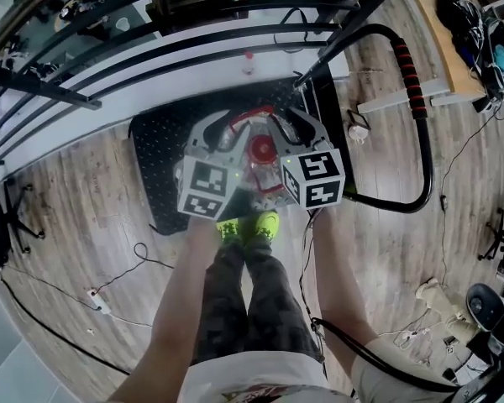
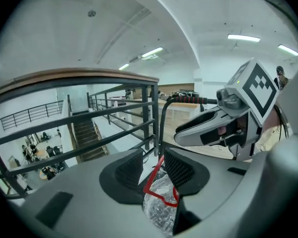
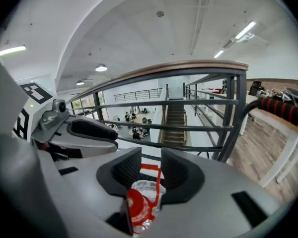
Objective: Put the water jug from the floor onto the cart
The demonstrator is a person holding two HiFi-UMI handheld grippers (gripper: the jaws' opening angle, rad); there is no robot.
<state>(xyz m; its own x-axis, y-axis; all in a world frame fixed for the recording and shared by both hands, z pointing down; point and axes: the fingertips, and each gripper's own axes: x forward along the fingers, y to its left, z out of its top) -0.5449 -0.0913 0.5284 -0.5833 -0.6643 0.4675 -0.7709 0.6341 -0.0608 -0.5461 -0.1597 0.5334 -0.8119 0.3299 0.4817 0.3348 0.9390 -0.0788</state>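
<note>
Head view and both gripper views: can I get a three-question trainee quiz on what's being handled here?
1. Multiple choice: what runs between the jaws of both the left gripper and the right gripper? A) a towel B) the red handle of the water jug C) a broomstick
2. True or false: the jug's cap is blue.
3. Fill in: in the head view, the water jug appears over the black ___.
Key: 1 B; 2 false, it is red; 3 cart.

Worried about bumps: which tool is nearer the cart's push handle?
Right. The right tool holds the jug on the push handle side; the left tool, the far side.
</note>
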